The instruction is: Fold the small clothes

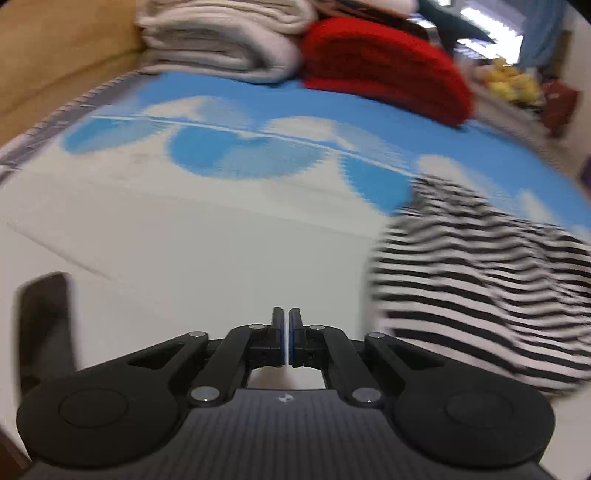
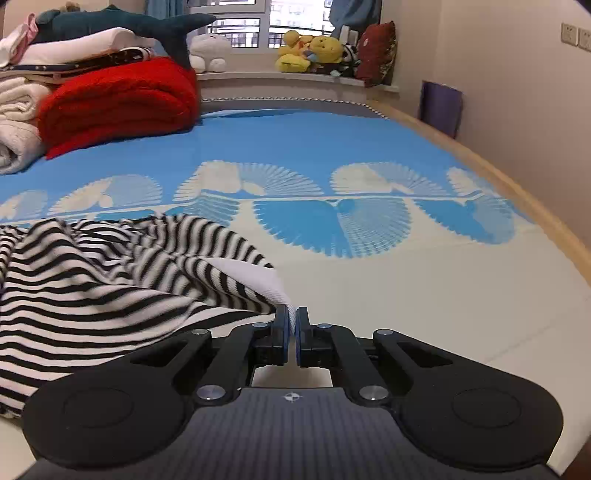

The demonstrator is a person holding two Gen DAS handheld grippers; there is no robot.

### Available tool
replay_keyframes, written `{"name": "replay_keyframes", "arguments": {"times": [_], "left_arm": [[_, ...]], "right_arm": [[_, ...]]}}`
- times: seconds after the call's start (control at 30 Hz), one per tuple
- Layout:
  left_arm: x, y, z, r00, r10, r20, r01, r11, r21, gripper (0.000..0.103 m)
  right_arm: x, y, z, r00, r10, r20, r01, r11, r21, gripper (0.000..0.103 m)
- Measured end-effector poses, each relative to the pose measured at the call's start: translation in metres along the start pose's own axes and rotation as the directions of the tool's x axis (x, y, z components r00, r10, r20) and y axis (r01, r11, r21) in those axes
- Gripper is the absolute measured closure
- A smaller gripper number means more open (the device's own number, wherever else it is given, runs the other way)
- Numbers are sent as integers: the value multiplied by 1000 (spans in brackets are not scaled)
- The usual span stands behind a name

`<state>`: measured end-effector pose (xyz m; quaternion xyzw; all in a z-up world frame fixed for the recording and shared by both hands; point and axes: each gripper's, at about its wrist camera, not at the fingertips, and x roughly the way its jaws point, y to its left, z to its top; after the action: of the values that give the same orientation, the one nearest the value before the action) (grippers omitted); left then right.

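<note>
A: How do the fingers stand on the right gripper [image 2: 291, 321]?

B: Pressed nearly together, with a white edge of the striped garment [image 2: 110, 280] pinched between the blue pads. The cloth rises in a taut ridge from the heap up to the fingertips.

A: And the left gripper [image 1: 287, 321]?

B: Its fingers [image 1: 277, 332] are all but closed too, only a thin slit between the pads, and nothing is in that slit. It hovers over the pale part of the bed cover [image 1: 184, 229], with the garment off to its right and not touching it (the view is blurred, so fine detail is lost).

A: What does the garment look like?

B: Black and white horizontal stripes, soft knit, crumpled into loose folds rather than laid flat. A plain white hem or inner face shows where the right gripper has it. It lies on the near, cream part of the cover, just short of the blue fan pattern.

A: How many pieces of clothing are being handled?

B: One striped garment, and two grippers. Farther back on the bed there is one red blanket [image 2: 118, 103], folded, beside a stack of white towels [image 1: 221, 40], whose number I cannot tell. A dark stuffed shark [image 2: 122, 22] rests on top of that pile, and several plush toys [image 2: 310, 51] sit on the window sill.
</note>
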<state>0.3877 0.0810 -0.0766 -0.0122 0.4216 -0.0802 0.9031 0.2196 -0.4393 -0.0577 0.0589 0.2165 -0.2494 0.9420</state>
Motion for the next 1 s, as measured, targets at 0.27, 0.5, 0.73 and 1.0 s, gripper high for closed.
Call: {"name": "replay_keyframes", "arguments": {"times": [0.27, 0.5, 0.73, 1.0], "left_arm": [[16, -69, -22, 983, -163, -88, 175, 973, 153, 0], [41, -89, -33, 962, -206, -180, 237, 955, 177, 75], [-7, -60, -23, 980, -193, -40, 196, 971, 137, 96], [19, -61, -24, 995, -45, -88, 60, 982, 177, 96]], "right_arm": [[-2, -5, -7, 996, 57, -73, -51, 995, 91, 55], [19, -4, -27, 973, 130, -193, -109, 987, 116, 31], [9, -22, -9, 963, 251, -101, -227, 952, 204, 100], [-13, -43, -7, 974, 222, -50, -206, 953, 223, 103]]}}
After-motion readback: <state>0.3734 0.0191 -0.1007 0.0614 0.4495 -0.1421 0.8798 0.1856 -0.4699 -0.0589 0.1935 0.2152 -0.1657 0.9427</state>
